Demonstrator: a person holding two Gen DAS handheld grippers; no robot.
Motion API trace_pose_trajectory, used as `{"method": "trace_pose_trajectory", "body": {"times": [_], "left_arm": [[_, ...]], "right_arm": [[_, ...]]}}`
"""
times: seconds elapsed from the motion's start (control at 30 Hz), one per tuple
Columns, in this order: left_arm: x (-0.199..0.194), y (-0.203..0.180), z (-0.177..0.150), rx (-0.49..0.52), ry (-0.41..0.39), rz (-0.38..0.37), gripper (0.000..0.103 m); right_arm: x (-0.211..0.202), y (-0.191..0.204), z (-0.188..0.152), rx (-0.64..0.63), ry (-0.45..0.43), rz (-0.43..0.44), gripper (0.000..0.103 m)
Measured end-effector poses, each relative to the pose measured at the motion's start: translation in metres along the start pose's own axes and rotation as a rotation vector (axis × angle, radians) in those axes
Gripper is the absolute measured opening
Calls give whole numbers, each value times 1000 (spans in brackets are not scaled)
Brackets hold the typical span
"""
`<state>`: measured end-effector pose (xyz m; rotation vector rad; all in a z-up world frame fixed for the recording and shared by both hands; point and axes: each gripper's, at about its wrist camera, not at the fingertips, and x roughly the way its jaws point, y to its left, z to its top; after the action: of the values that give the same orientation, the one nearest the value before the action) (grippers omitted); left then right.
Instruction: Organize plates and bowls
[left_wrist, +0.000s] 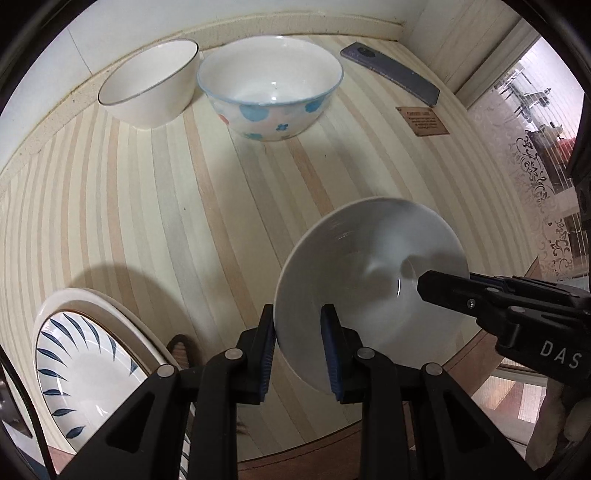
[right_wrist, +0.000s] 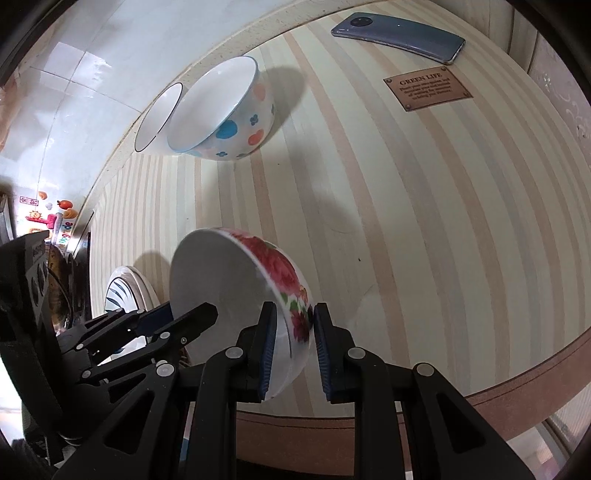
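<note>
Both grippers pinch one floral bowl (right_wrist: 258, 295) at lower centre, tipped on its side above the striped table (left_wrist: 147, 206): the left gripper (left_wrist: 299, 350) has its pads over the near rim, and the right gripper (right_wrist: 293, 350) clamps the opposite wall. At lower left lies a plate with blue leaf marks (left_wrist: 85, 354). Further up the frame stand a dotted bowl (left_wrist: 271, 86) and, touching it, a plain white bowl (left_wrist: 151, 85). A phone (left_wrist: 389, 74) and a small brown plaque (left_wrist: 423, 121) sit at upper right.
</note>
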<state>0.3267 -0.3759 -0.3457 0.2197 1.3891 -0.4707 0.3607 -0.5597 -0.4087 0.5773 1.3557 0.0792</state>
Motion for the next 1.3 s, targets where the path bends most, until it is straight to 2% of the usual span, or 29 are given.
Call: {"method": "trace_pose_trajectory", "body": {"times": [0.2, 0.33, 0.37, 0.47, 0.5, 0.63, 0.77, 0.83, 0.87, 0.9, 0.93, 0.97, 1.03, 1.2, 1.3], "left_arm": [[-5, 3, -1, -14, 10, -14, 22], [-45, 15, 13, -54, -62, -30, 23], [-54, 20, 21, -72, -85, -28, 23], [-69, 40, 48, -139, -147, -39, 28], [-69, 48, 61, -165, -159, -33, 28], [-51, 71, 98, -243, -143, -38, 28], [-22, 76, 129, -243, -117, -15, 28], [-9, 77, 136, -247, -95, -15, 28], [-3, 79, 140, -246, -86, -8, 28], [1, 80, 144, -244, -82, -1, 28], [5, 80, 146, -240, -84, 2, 27], [8, 79, 149, -233, -88, 5, 21], [10, 79, 151, -230, -94, 1, 18], [9, 80, 150, -243, -105, -16, 17], [6, 75, 148, -227, -114, 1, 17]], "right_arm": [[-6, -6, 6, 14, 25, 2, 24], [-38, -15, 23, 46, -6, 44, 24], [-45, -11, 31, 40, -16, 50, 27], [-62, -3, 62, 42, -69, 95, 49], [-63, 1, 73, 34, -86, 98, 52], [-47, 13, 119, 29, -118, 85, 52], [1, 13, 156, 79, -55, 98, 52], [19, 11, 165, 93, -32, 125, 51], [25, 10, 167, 99, -24, 136, 45], [35, 9, 170, 110, -4, 150, 34], [41, 8, 172, 114, 7, 159, 29], [47, 8, 175, 114, 12, 165, 22], [49, 10, 176, 101, 0, 147, 20], [44, 17, 176, 62, -13, 113, 18], [42, 19, 177, 50, -11, 109, 18]]}}
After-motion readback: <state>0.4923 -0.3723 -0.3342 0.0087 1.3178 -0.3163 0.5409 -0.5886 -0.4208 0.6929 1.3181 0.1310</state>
